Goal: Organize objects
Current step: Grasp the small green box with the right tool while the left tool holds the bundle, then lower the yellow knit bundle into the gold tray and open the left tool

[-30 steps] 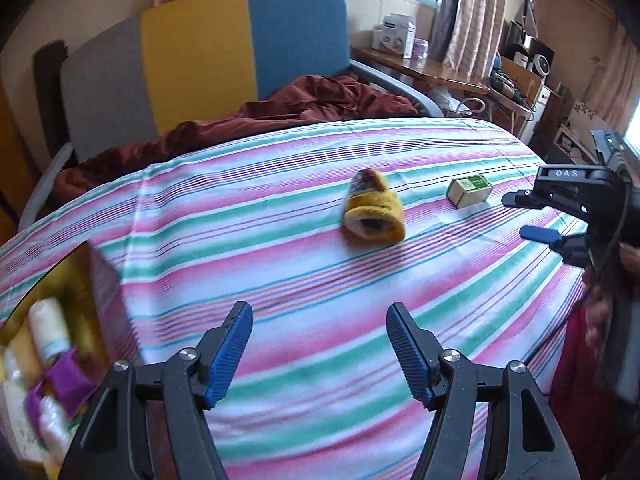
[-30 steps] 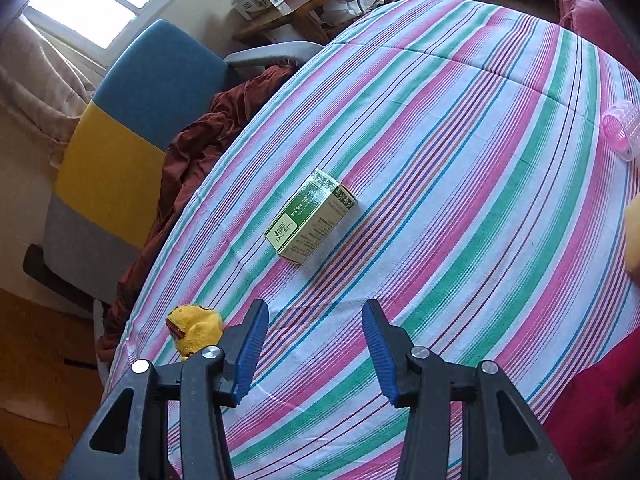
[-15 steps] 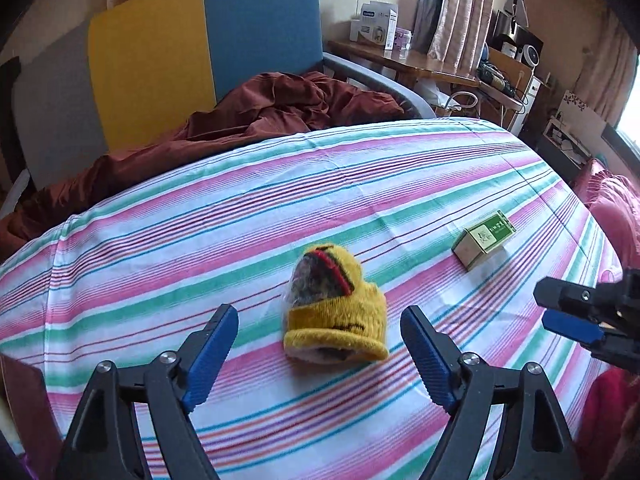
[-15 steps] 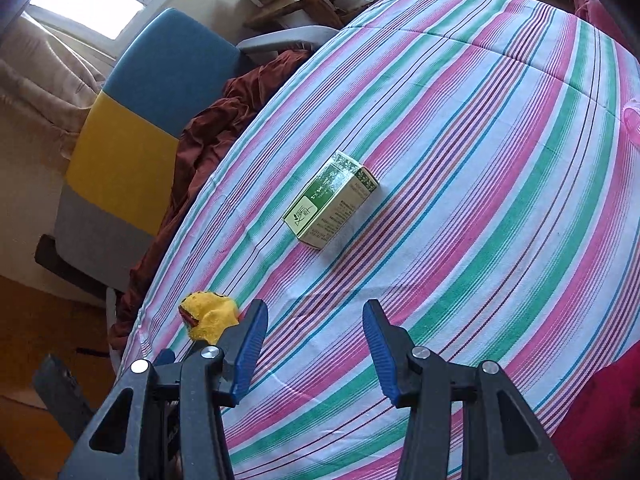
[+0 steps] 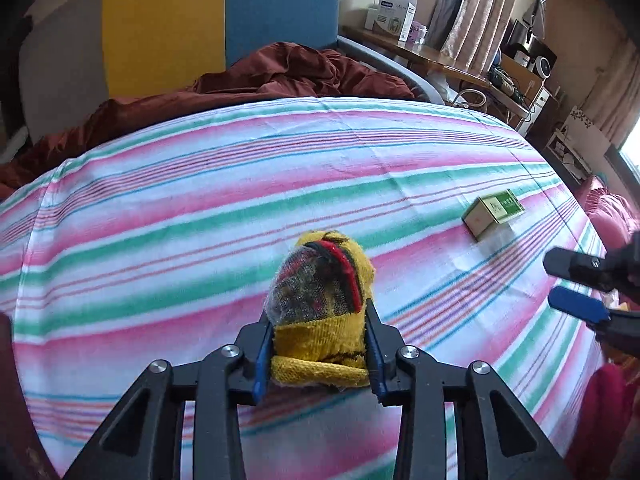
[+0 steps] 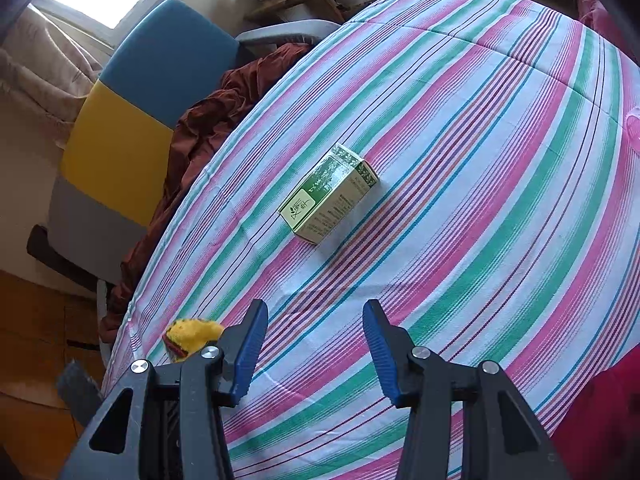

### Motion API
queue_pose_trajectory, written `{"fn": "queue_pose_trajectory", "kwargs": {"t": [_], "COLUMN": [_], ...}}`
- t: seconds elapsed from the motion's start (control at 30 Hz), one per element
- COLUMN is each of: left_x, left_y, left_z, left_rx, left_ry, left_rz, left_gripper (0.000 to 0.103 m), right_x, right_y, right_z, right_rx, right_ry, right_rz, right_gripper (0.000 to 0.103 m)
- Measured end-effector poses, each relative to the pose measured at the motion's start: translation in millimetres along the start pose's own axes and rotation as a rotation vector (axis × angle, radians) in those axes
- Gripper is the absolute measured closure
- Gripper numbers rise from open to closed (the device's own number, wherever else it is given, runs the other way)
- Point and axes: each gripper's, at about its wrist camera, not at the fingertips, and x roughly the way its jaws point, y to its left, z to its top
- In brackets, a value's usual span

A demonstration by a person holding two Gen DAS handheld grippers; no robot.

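A yellow knitted sock bundle [image 5: 320, 312] with red and black stripes lies on the striped bedsheet [image 5: 200, 200]. My left gripper [image 5: 318, 354] is shut on it, its blue pads pressed against both sides. The bundle also shows at the lower left of the right wrist view [image 6: 188, 336]. A small green and cream box [image 6: 328, 194] lies on the sheet ahead of my right gripper [image 6: 316, 344], which is open and empty, well short of the box. The box [image 5: 493, 211] and the right gripper [image 5: 572, 284] show at the right of the left wrist view.
A chair with grey, yellow and blue panels [image 5: 192, 28] stands beyond the bed, with a dark red blanket [image 5: 280, 76] bunched on it. A wooden desk [image 5: 440, 60] with boxes and devices stands at the back right. A pink object [image 6: 634, 128] lies at the sheet's right edge.
My left gripper has moved forward over the sock bundle and shut on it. My right gripper has come a little closer to the green box and stays open.
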Motion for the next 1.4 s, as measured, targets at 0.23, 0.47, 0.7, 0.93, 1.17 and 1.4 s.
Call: {"fn": "queue_pose_trajectory", "kwargs": {"t": [0.23, 0.47, 0.7, 0.93, 1.17, 1.4], "left_x": [-31.3, -29.8, -28.6, -27.4, -25.4, -25.4], "left_y": [-5.1, -4.7, 0.6, 2.1, 1.7, 1.5], "left_z": [-58.7, -61.6, -60.8, -61.5, -61.8, -62.8], "left_rx": [0.002, 0.046, 0.025, 0.011, 0.010, 0.015], "left_ry": [-0.064, -0.074, -0.082, -0.088, -0.096, -0.102], "left_rz": [0.040, 0.023, -0.007, -0.025, -0.024, -0.021], "left_gripper": [0.063, 0.063, 0.062, 0.060, 0.059, 0.059], "right_x": [3.8, 3.8, 29.2, 55.7, 87.0, 78.0], "right_y": [4.2, 37.5, 54.7, 60.8, 55.7, 70.1], "right_z": [-3.1, 5.5, 44.0, 62.1, 72.8, 38.9], "right_rx": [-0.028, -0.251, -0.521, -0.623, -0.609, -0.594], "right_ry": [0.014, 0.052, 0.084, 0.117, 0.182, 0.196], "right_rz": [-0.036, -0.133, -0.302, -0.351, -0.369, -0.321], "right_gripper": [0.043, 0.025, 0.025, 0.025, 0.027, 0.029]}}
